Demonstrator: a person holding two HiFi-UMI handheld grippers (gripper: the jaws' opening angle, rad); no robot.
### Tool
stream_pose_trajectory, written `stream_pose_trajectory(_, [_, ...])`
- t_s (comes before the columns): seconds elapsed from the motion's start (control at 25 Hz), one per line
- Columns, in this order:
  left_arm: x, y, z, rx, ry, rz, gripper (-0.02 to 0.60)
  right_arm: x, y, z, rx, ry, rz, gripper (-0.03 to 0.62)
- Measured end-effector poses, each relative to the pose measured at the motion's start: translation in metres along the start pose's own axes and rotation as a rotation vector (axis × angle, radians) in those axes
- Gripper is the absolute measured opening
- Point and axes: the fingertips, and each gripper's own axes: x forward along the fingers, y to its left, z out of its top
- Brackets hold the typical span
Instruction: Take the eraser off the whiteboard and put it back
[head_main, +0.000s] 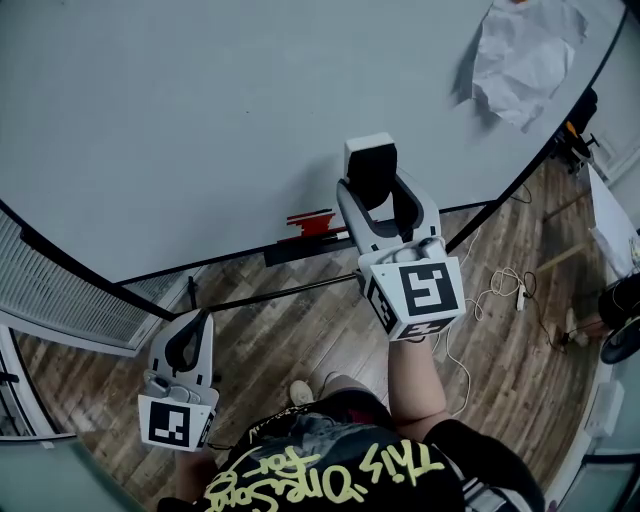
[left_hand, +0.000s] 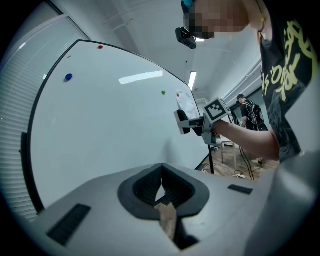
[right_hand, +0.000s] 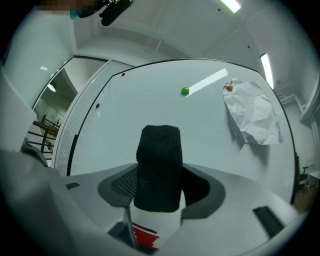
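**Eraser held at the whiteboard by the right gripper**

Head view: the right gripper (head_main: 371, 172) is raised in front of the whiteboard (head_main: 200, 120), its jaws pinching the eraser (head_main: 370, 160) by its two sides. The eraser has a white body and a black felt face. It sits close to the lower part of the board; whether it touches the surface cannot be told. Below it, a red item (head_main: 310, 221) lies on the ledge along the board's lower edge.

The left gripper (head_main: 188, 338) hangs low over the wooden floor (head_main: 290, 320), well apart from the board. In the left gripper view its jaws are pressed together with nothing between them.

Right gripper view: the black felt of the eraser stands between the jaws and juts past them toward the board. A crumpled sheet of paper (right_hand: 252, 117) is fixed to the board at upper right, beside an orange magnet (right_hand: 228, 87), with a green magnet (right_hand: 185, 91) to its left.
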Motion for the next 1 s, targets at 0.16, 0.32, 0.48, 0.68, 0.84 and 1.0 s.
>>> stream_pose_trajectory(0.16, [0.004,-0.003,0.002,0.025,-0.004,-0.016,0.008,-0.012,-0.006,0.0,0.006,0.001,-0.006,0.245])
stream_pose_trajectory(0.32, [0.011,-0.007,0.003,-0.031,0.007,-0.018,0.008,-0.022,-0.013,0.0,0.009,0.0,-0.011,0.245])
stream_pose_trajectory(0.48, [0.021,-0.014,0.008,-0.018,-0.013,-0.056,0.008,-0.032,-0.018,0.0,0.009,0.0,-0.011,0.245])
stream_pose_trajectory(0.68, [0.028,-0.02,0.011,-0.011,-0.018,-0.079,0.008,-0.047,-0.021,-0.004,-0.002,0.018,-0.011,0.245])
stream_pose_trajectory(0.84, [0.035,-0.022,0.016,0.043,-0.044,-0.112,0.008,-0.057,-0.028,-0.009,-0.005,0.034,-0.025,0.245])
stream_pose_trajectory(1.0, [0.042,-0.025,0.022,0.045,-0.026,-0.114,0.008,-0.064,-0.035,-0.019,-0.007,0.061,-0.041,0.245])
